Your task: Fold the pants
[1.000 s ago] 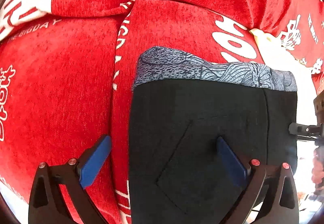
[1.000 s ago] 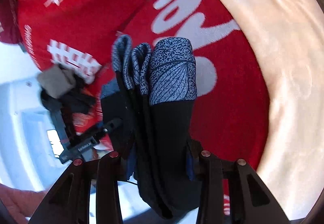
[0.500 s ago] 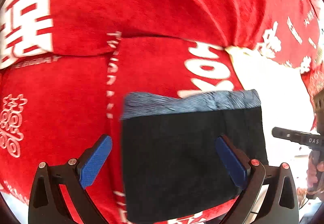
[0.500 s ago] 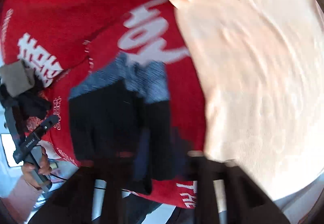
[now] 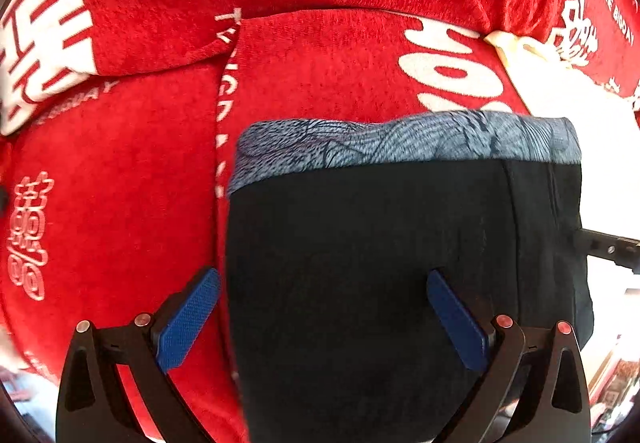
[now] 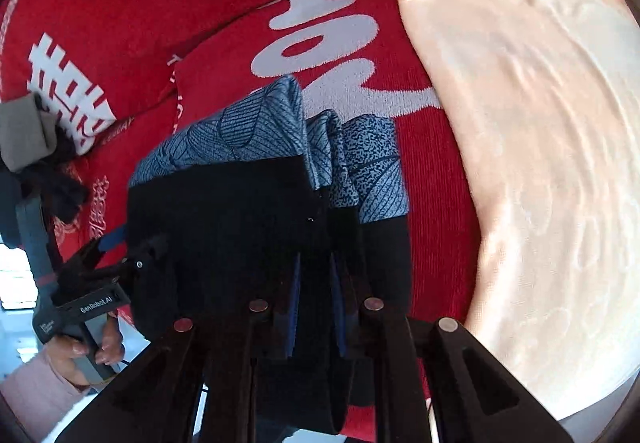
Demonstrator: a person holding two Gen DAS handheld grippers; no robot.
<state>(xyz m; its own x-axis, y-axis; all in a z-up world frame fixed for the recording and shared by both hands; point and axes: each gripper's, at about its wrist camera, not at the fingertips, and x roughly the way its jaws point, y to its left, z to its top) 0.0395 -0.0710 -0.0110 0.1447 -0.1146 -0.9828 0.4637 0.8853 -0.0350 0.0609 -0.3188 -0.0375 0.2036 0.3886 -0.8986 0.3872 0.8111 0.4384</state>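
Over the red blanket (image 5: 120, 171) w/ white lettering, the folded pants (image 5: 360, 263) are hanging, black w/ a blue-grey patterned band on top. Right gripper (image 6: 314, 307) has just been closing & is now pinching the stacked layers of the pants' edge; a sec ago its jaws were standing wider around them. Left gripper (image 5: 320, 323) is staying spread wide, blue pads (image 5: 188, 319) not pressing the cloth. Beside the pants, a peach towel (image 6: 540, 163) is lying on the blanket. Bright room at the frame edges, too blown out to read.
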